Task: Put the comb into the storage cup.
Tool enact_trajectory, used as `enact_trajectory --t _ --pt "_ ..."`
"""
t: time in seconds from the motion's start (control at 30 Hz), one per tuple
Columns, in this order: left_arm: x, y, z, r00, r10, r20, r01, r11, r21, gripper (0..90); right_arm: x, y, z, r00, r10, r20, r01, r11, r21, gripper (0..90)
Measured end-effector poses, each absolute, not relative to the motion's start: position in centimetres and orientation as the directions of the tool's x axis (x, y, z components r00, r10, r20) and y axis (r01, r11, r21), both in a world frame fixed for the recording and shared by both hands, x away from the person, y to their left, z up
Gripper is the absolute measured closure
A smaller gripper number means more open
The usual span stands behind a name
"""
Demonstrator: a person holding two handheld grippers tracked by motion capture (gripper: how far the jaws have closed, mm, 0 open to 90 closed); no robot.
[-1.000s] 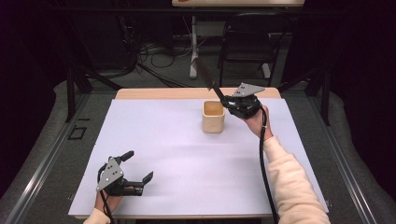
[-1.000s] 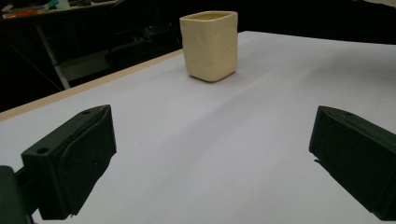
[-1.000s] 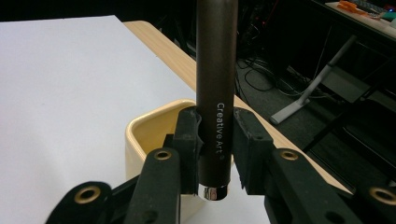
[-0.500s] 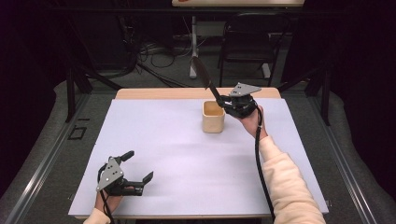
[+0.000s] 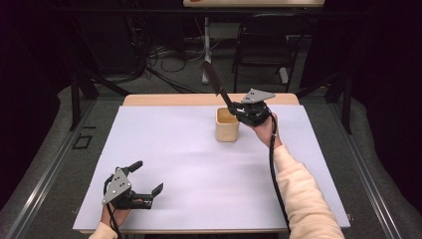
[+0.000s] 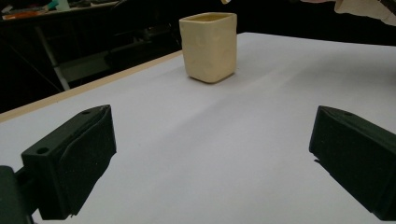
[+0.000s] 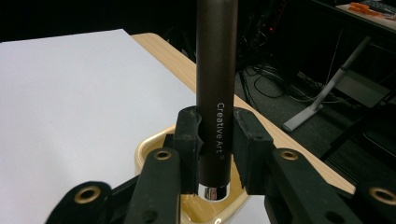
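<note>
Brown marker (image 7: 215,88), clamped in the right tongs (image 7: 215,149), hangs over the cream cup (image 5: 227,125) for dropping; left tongs (image 5: 144,179) rest wide, lower left.

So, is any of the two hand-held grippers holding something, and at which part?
The right hand-held gripper clamps a dark brown brush handle near its lower metal-tipped end, above the cream cup. The left hand-held gripper is open and holds nothing.

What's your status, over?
Right gripper shut on brown pen, low end over cream cup. Left gripper open, resting on table. Nothing in the way.
</note>
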State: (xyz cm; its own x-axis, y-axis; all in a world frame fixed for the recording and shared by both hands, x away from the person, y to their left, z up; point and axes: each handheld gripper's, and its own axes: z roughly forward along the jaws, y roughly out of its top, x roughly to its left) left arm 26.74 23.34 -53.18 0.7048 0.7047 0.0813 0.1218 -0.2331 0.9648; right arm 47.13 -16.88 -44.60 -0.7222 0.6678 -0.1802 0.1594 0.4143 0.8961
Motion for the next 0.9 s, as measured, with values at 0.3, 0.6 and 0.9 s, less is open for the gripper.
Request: enact_trajectory --t 0.3,0.6,0.9 --pt "26.8 23.3 -53.2 0.703 0.706 0.080 0.124 -0.233 0.965 0.5 47.7 -16.4 -45.3 -0.730 0.662 -0.173 0.163 0.414 0.896 72.7" --pt "26.8 23.3 -53.2 0.704 0.705 0.081 0.123 -0.234 0.965 0.5 48.2 -16.1 -45.9 -0.734 0.660 -0.158 0.181 0.415 0.892 72.7" --pt "26.8 23.3 -53.2 0.706 0.704 0.081 0.120 -0.231 0.965 0.5 48.5 -15.9 -46.4 -0.741 0.652 -0.157 0.193 0.432 0.881 72.7"
